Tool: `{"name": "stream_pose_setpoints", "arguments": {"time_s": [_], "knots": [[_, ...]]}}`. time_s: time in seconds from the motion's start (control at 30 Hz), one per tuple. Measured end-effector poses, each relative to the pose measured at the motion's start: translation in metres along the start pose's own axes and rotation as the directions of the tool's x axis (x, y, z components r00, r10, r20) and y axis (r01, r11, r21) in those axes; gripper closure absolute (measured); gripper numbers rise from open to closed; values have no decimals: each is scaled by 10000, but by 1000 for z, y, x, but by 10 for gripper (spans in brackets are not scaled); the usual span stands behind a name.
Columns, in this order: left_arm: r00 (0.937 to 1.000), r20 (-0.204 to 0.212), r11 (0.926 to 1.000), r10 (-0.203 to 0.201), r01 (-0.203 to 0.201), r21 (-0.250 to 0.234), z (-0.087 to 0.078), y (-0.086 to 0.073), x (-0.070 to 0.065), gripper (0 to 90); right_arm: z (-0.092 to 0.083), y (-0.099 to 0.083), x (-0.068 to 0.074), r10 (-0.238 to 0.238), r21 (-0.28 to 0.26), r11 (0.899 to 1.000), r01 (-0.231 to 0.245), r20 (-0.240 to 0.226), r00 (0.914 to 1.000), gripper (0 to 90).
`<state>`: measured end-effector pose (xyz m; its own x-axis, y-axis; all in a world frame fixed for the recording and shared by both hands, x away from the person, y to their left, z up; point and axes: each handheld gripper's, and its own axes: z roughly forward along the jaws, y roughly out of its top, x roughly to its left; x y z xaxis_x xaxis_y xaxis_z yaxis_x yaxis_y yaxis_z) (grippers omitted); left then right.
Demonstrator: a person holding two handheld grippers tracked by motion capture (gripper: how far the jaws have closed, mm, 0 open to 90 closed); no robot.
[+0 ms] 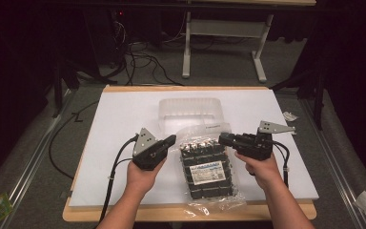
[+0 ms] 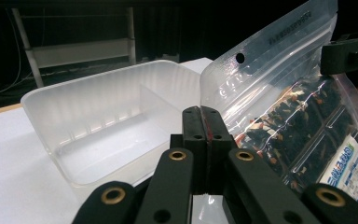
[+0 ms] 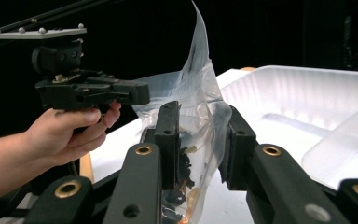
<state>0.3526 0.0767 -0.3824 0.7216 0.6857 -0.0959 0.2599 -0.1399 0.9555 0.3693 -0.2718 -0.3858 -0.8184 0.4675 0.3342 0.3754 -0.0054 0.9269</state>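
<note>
Left gripper [image 1: 173,139] sitting in the left hand [image 1: 143,176], jaws pressing flat together, no gap showing in the left gripper view [image 2: 206,121]. Pointing its tip at the upper left corner of the bag [image 1: 207,171], right at the film edge; not resolving whether any film is caught between the pads. Showing again in the right gripper view [image 3: 142,93], tip meeting the bag's edge, hand [image 3: 70,130] wrapping the grip.

Clear plastic bag lying between the two grippers, holding dark packed pieces and carrying a white and blue label [image 1: 208,172], lower end resting on the white board [image 1: 124,114] nearer the person than either jaw tip. Upper end rising off the board, standing just right of the left jaws in the left gripper view [image 2: 279,79], tilting, punched hole near its top.

Clear tray [image 1: 190,107] sitting just beyond both jaw tips, ahead and left of the left jaws [image 2: 98,93], ahead and right of the right jaws [image 3: 307,93], divider wall [image 2: 156,100] standing inside it, apart from both grippers.

Right gripper [image 1: 220,139] sitting in the right hand [image 1: 264,169], tip reaching the bag's upper right corner. Jaws standing partly apart in the right gripper view [image 3: 200,116], pinching the bag [image 3: 198,88] between them, film bulging against both pads. Showing also at the bag's top right edge in the left gripper view [image 2: 328,56].
</note>
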Motion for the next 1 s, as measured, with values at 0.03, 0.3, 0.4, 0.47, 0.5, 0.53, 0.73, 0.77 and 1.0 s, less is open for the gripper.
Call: {"name": "stream_pose_setpoints", "arguments": {"time_s": [0.03,0.3,0.4,0.47,0.5,0.53,0.73,0.77,1.0], "knots": [[10000,7,10000,33,-33,17,0,0,-1,900,1,0,0,-12,70,10000,12,-102,9999,728],[9999,78,9999,153,-153,50,1,1,-4,900,1,0,1,69,440,9990,-61,-175,9998,743],[9996,182,9998,210,-211,70,2,1,-6,900,3,-1,1,60,678,9977,-44,-238,9997,740],[9995,129,9995,298,-299,69,2,2,-8,900,4,-2,2,-92,824,9965,104,-147,9998,755],[9996,105,9996,258,-259,59,2,2,-7,900,4,-1,2,-2,786,9969,14,-157,9999,777],[9998,116,9999,171,-171,19,1,1,-6,900,4,-1,1,62,774,9970,-45,-212,9998,807],[9998,26,9998,-212,212,-46,-1,-1,0,842,3,0,7,-26,514,9987,47,-411,9992,872],[9988,148,9990,-457,457,-13,-2,-3,5,798,3,1,9,-76,481,9988,97,-438,9990,874],[9929,245,9930,-1160,1165,-178,-18,-12,14,483,-3,13,23,-393,-253,9990,377,-672,9970,881]]}}
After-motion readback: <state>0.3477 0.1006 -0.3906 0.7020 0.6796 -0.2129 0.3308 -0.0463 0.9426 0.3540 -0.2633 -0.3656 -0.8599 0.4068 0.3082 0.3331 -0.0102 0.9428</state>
